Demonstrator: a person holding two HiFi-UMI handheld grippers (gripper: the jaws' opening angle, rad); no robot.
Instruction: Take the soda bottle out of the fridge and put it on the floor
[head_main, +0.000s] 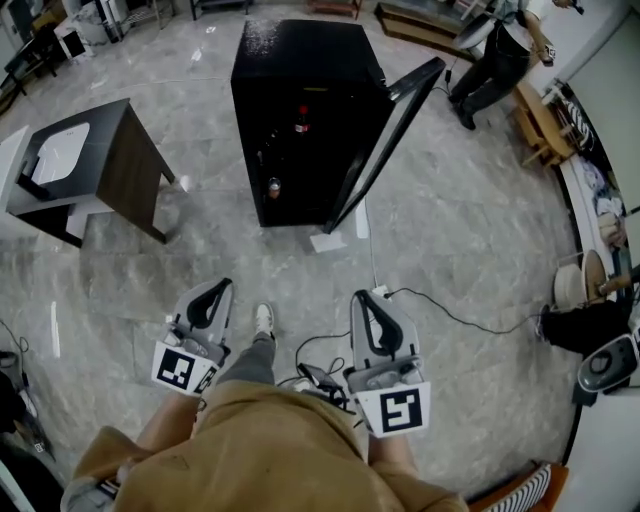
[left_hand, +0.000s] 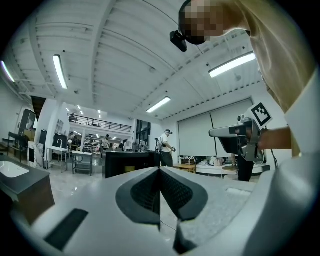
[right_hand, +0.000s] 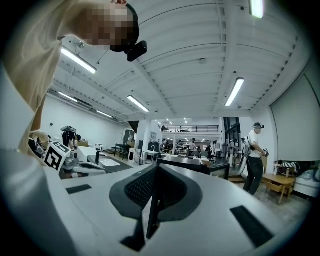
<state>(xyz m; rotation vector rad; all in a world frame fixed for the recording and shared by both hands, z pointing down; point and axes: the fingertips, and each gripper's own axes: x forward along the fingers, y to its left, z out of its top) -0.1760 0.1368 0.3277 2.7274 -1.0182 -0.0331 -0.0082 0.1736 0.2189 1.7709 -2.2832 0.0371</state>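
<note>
Both grippers are shut and hold nothing. The left gripper (head_main: 214, 290) and right gripper (head_main: 364, 300) hang over the floor (head_main: 470, 230) with their ribbed dark pads pressed together, well apart from the fridge (head_main: 300, 70).

The fridge is a black, boxy cabinet, and its glossy door (head_main: 392, 135) stands open on the right side. The bottle (head_main: 301, 123) stands upright on an upper shelf inside. It is dark, with a red band near the top. A smaller container (head_main: 274, 187) sits on a lower level and is too small to identify.

The bottle is probably smooth round plastic. If full it would be fairly heavy, perhaps cold and slick, and its wall would give under a hard squeeze. The best hold looks to be across the body just below the shoulder, or at the stiffer neck, keeping the bottle upright. The floor is polished, grey, marbled tile, hard and flat, so the base should stand steadily there.
</note>
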